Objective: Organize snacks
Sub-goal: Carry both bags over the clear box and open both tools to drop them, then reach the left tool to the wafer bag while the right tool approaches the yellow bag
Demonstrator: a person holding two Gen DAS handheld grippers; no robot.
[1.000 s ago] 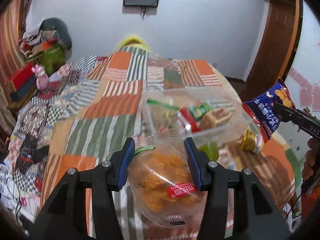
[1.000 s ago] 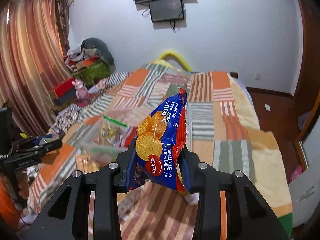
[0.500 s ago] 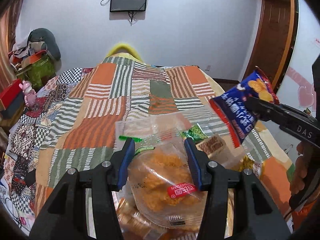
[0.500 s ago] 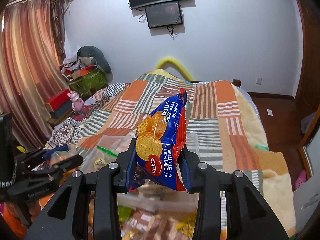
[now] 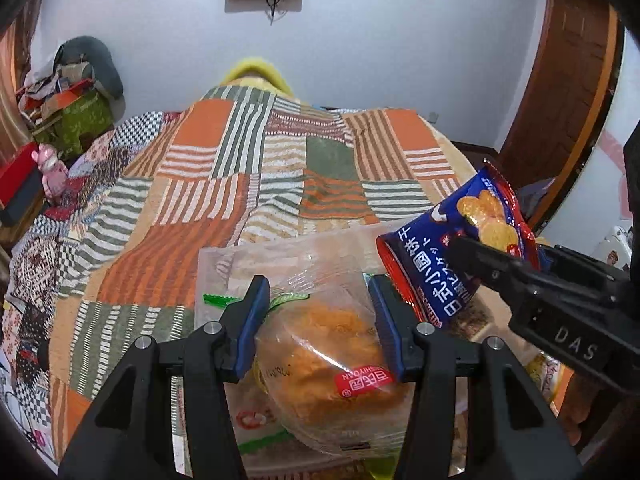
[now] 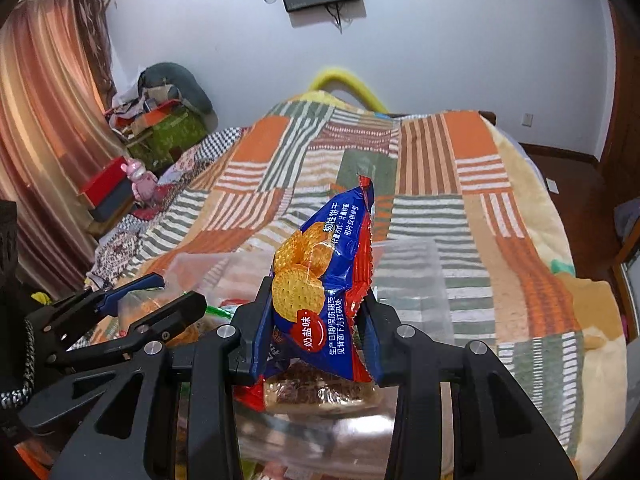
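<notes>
Blue cracker packet (image 6: 320, 292) upright, right tool (image 6: 316, 316) clamped

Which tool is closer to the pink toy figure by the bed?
Left. The left tool sits on the pink toy figure side; the right tool is further across.

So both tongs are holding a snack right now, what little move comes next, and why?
Probably lower the blue biscuit packet in the right tongs into the clear plastic box just beneath it; the left tongs hold the bagged bun over the same box.
</notes>
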